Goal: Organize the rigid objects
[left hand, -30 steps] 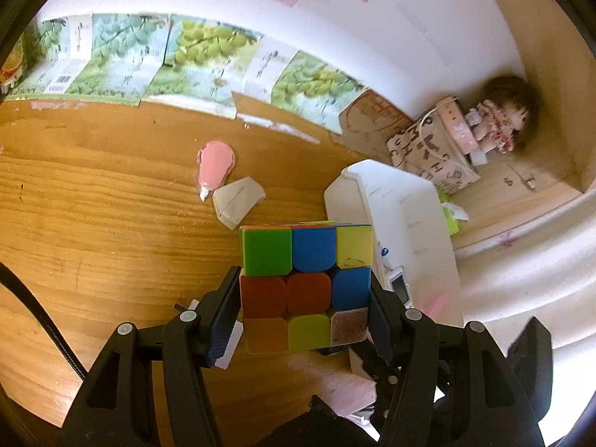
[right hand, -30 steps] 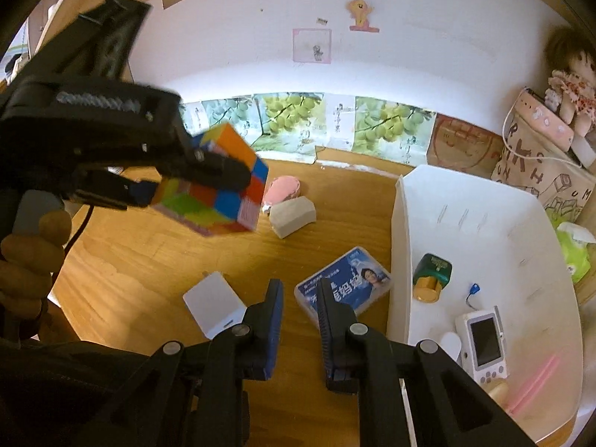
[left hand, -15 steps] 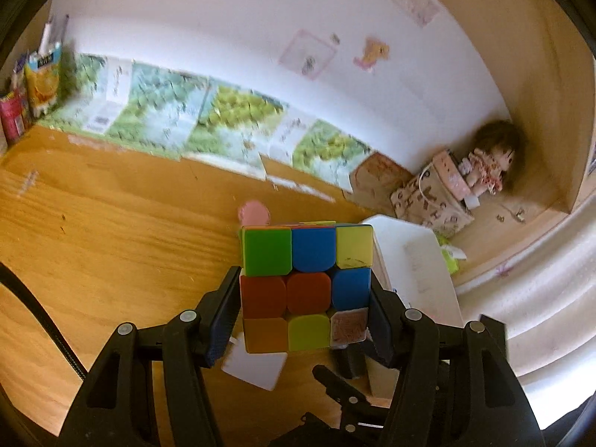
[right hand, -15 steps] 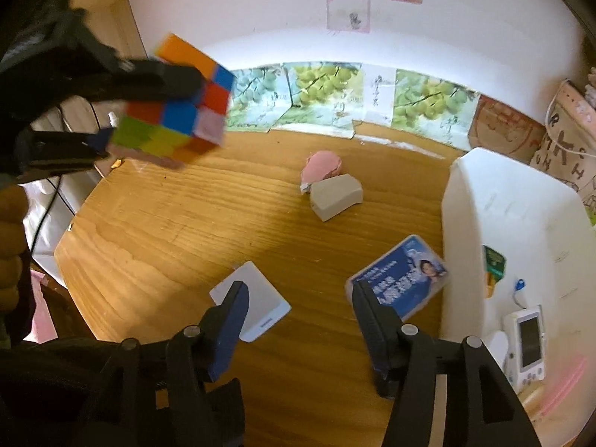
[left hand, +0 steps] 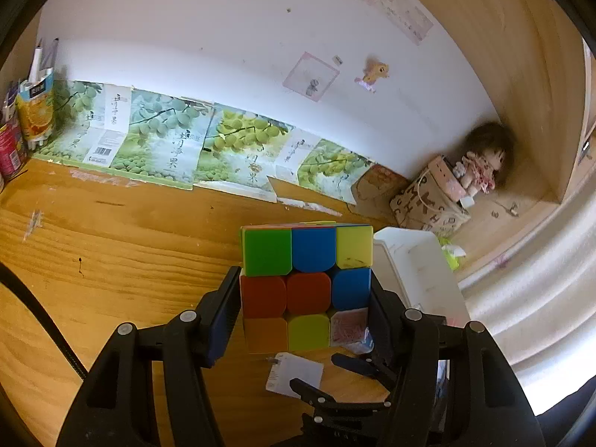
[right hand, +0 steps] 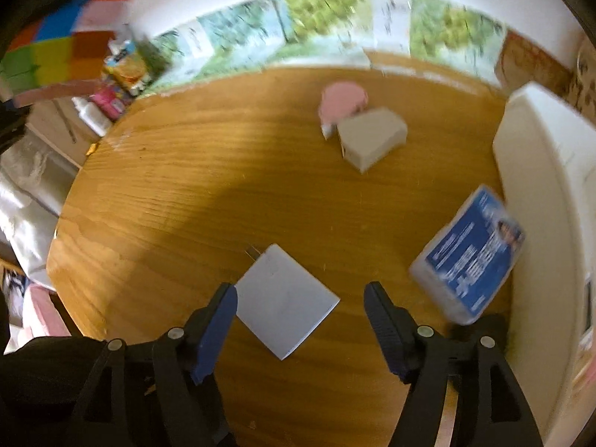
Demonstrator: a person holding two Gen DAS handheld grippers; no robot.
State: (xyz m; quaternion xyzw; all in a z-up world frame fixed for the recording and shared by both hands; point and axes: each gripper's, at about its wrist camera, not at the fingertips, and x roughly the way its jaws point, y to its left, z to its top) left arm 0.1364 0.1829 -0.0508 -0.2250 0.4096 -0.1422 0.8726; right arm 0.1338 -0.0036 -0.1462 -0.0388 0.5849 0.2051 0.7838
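Observation:
My left gripper (left hand: 303,298) is shut on a multicoloured puzzle cube (left hand: 305,287) and holds it high above the wooden table (left hand: 111,253). The cube also shows blurred at the top left of the right wrist view (right hand: 67,37). My right gripper (right hand: 301,298) is open and empty, low over a white square charger (right hand: 285,300) that lies between its fingers. The white bin (right hand: 547,201) stands at the right, also in the left wrist view (left hand: 417,264).
On the table lie a blue and white box (right hand: 471,253) against the bin, a grey block (right hand: 372,141) and a pink object (right hand: 344,102). A doll (left hand: 480,167) and patterned bag (left hand: 428,201) stand in the far corner. Bottles and cartons (right hand: 115,85) crowd the far left.
My left gripper has risen with the cube, away from the table. My right gripper has opened wide and moved down and forward over the white charger.

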